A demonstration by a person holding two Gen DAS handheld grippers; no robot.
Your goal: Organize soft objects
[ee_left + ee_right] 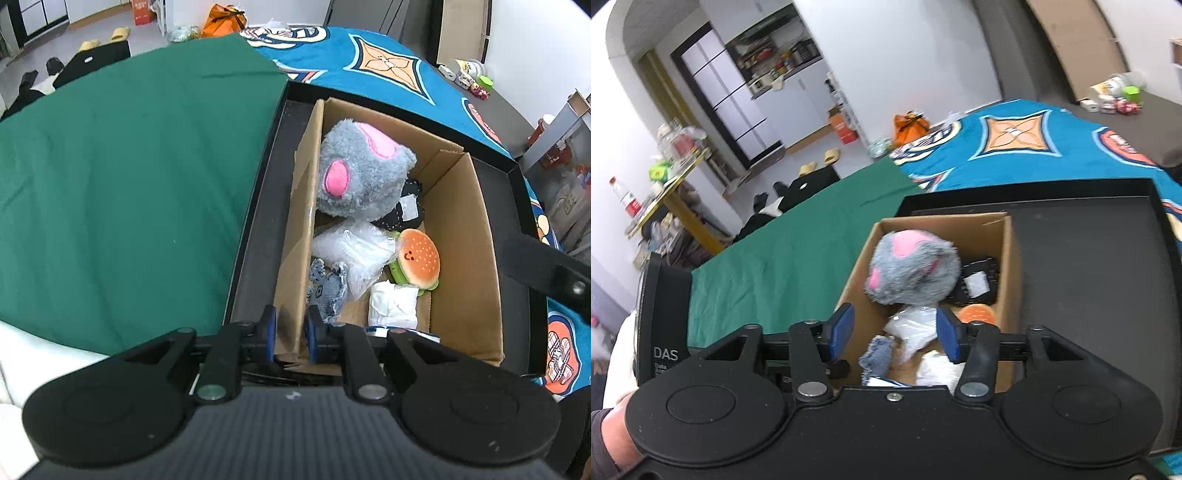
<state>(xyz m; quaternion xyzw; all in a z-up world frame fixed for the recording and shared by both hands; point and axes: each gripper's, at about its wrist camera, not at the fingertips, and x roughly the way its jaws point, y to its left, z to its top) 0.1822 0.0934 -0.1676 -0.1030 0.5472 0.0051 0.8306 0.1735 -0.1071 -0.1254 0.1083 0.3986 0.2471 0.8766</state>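
A cardboard box (461,236) stands in a black tray (258,229) on the bed. Inside it lie a grey plush with pink patches (358,173), a burger plush (419,258), a clear plastic bag (354,251), a denim piece (328,288), a white packet (393,304) and a dark dotted cloth (408,210). My left gripper (290,334) is shut on the box's left wall at its near corner. My right gripper (894,334) is open and empty above the box (1006,266), over the plastic bag (916,325) and denim piece (877,356). The grey plush (912,271) lies beyond.
A green cloth (129,177) covers the bed left of the tray; a blue patterned blanket (369,62) lies beyond. The tray floor (1089,277) is bare right of the box. Small items sit on a dark table (1115,99); an orange bag (910,127) stands on the floor.
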